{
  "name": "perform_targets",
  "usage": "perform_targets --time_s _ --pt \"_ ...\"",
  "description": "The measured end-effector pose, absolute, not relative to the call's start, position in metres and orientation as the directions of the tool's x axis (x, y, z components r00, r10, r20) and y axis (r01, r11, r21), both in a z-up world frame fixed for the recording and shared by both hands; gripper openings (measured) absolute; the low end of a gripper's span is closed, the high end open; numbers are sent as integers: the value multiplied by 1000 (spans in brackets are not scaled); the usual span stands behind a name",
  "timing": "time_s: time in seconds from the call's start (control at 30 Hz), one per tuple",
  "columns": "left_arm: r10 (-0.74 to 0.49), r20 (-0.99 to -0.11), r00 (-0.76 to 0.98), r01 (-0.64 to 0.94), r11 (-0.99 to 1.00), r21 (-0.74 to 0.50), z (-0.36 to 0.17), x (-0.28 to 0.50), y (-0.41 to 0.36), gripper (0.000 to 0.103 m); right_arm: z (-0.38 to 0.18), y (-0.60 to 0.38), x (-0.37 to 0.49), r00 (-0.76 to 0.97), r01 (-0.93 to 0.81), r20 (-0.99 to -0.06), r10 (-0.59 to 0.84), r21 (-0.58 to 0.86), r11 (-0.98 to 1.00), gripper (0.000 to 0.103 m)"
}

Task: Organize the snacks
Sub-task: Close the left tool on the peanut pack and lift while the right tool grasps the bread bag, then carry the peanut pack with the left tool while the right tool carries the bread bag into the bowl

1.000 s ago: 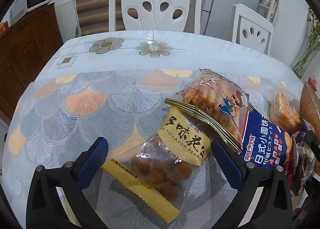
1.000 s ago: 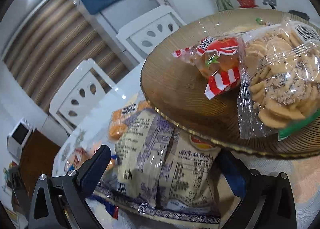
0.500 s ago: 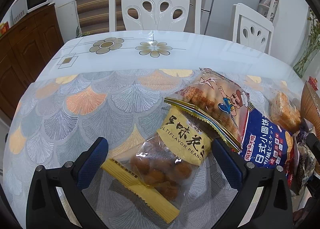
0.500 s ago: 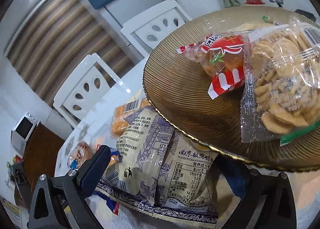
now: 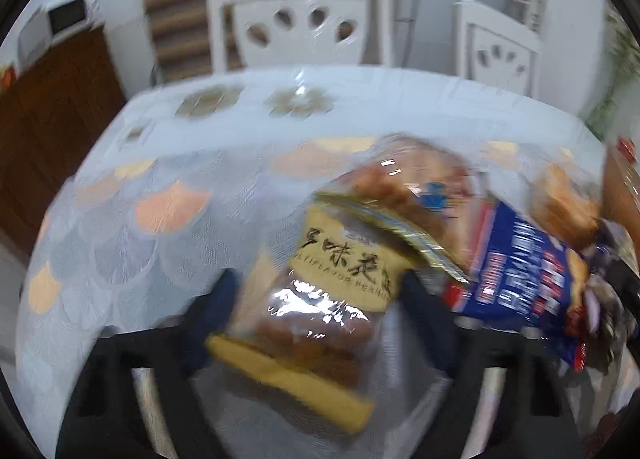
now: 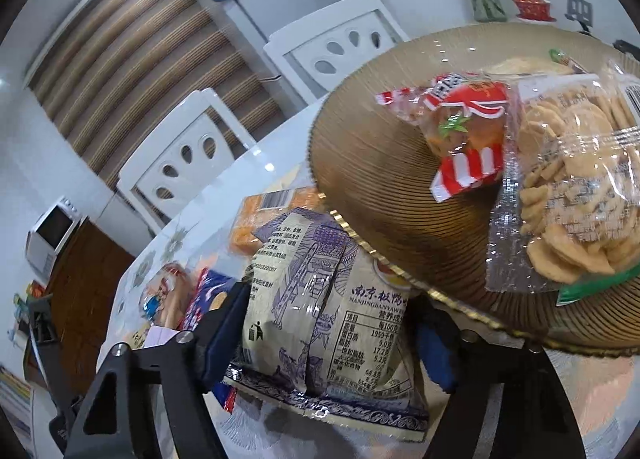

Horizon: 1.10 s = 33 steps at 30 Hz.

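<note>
- Progress, as I judge it: the gold ridged plate (image 6: 380,163), up and to the right of my right fingers, already carries two snacks — a red-and-white packet (image 6: 466,131) and a clear bag of round crackers (image 6: 576,195). That much looks sorted.
- Still loose on the table (image 5: 120,259): the yellow peanut packet (image 5: 320,315), the big bag with a cartoon chef (image 5: 412,199) behind it, the blue biscuit bag (image 5: 520,283) to its right, an orange-filled pack (image 6: 272,219), and the pale packet with purple drawing (image 6: 320,299). So most of the job is left.
- My left gripper (image 5: 320,299) straddles the peanut packet; its jaws are closing, and the blue pads sit at the packet's two sides. The view is smeared, so I cannot tell whether they press yet.
- My right gripper (image 6: 332,335) has the pale packet between its fingers, jaws closing; the left pad lies against the packet's edge, while the right pad is partly hidden behind it, so I cannot confirm a firm pinch. The packet's far end is tucked under the plate's rim.
- Against the earlier frames: both pairs of fingers stood wide then, well clear of each packet's sides — now they have drawn in close. The left view has gone blurred where it was sharp, and the right view has rolled a little, with the plate sitting more level in it.
</note>
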<state>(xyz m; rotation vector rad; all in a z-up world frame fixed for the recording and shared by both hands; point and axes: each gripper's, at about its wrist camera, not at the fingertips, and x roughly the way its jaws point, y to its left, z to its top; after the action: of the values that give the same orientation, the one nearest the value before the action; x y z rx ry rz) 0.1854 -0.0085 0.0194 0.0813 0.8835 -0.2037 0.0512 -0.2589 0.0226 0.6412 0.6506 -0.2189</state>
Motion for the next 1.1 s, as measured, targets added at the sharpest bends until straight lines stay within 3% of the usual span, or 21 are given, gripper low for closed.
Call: perform_targets --time_s 0.07,0.43,0.73,0.9,1.1 --pt "-175 -758 628 249 968 -17 22 181 -12 57 24 -255 52 786 357 -617 27 490 796 70" --pt "-207 -703 681 231 971 -62 33 175 0 57 35 -232 54 811 205 -567 142 504 839 67" --pt "-166 -670 724 83 985 -153 37 178 28 57 47 -190 57 805 50 -561 194 391 919 67" --pt "-133 -664 736 65 990 -126 38 177 27 57 48 -174 59 789 11 -589 178 302 953 67" --pt "-120 -638 760 75 992 -97 43 173 23 57 53 -176 60 782 -32 -580 228 327 944 67"
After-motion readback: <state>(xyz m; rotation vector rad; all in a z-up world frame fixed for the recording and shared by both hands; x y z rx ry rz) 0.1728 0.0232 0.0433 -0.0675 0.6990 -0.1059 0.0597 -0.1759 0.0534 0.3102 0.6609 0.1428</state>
